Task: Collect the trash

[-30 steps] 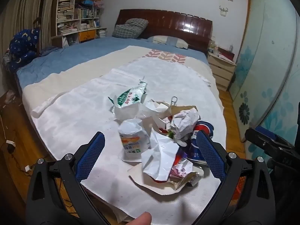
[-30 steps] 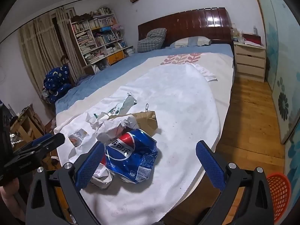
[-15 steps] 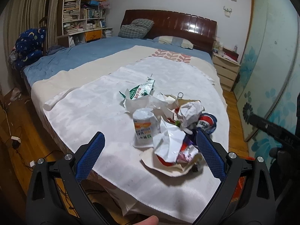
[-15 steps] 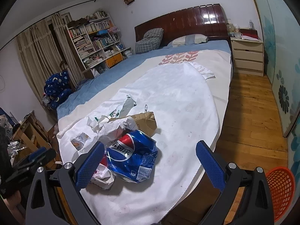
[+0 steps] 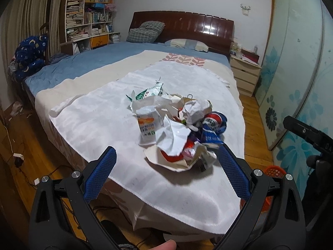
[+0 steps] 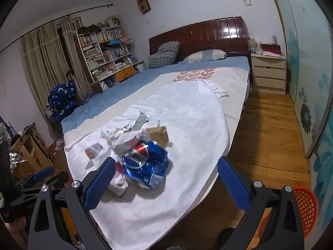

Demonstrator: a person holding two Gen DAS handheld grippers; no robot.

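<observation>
A white cloth [image 5: 100,123] covers the bed's [image 5: 87,62] near end; two pillows [image 5: 145,31] lie at its headboard edge, a nightstand [image 6: 268,73] beside that corner.

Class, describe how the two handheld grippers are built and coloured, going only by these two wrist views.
The left gripper and the right gripper look alike: two black plastic arms that widen toward the camera, silver screw heads at the joints, and long blue finger pads with a fine cross-hatched grip texture. No cables or printed markings are visible.
</observation>
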